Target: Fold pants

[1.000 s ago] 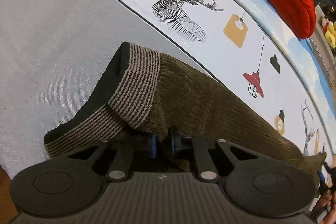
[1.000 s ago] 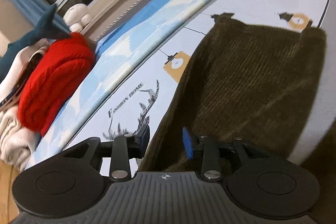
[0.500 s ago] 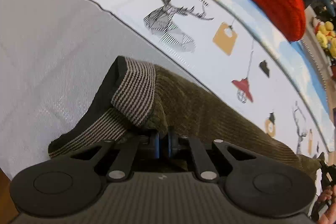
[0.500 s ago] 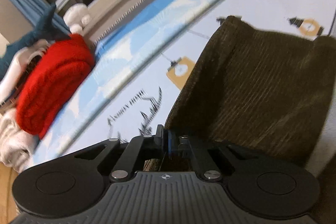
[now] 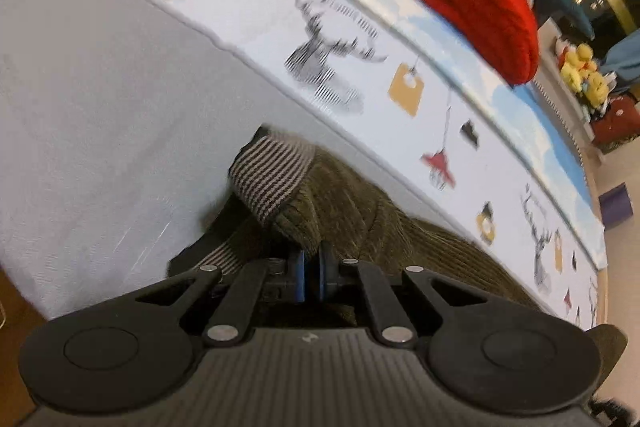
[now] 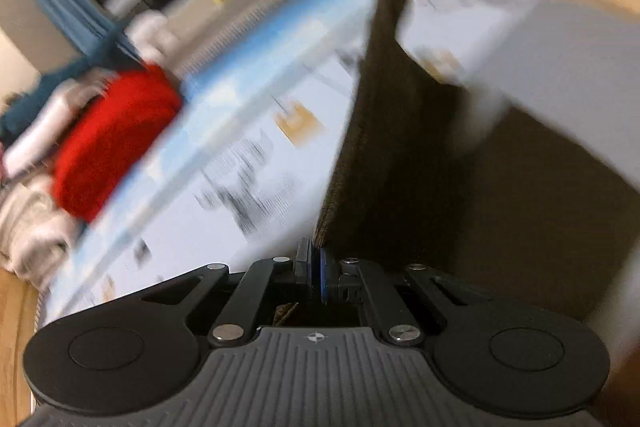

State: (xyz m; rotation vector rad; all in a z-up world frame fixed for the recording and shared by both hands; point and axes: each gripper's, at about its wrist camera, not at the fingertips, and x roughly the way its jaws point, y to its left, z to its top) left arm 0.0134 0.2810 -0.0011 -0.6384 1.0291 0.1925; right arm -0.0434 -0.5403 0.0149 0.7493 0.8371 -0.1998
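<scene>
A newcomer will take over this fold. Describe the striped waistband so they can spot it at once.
Start at the grey sheet beside the printed cloth. On it lie olive corduroy pants, pinched by the left gripper. Their striped waistband is the only banded knit; the rest is plain ribbed olive.

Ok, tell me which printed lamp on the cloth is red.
The red lamp hanging on a thin line, right of the orange tag and just beyond the pants. The other lamps nearby are black or orange.
</scene>
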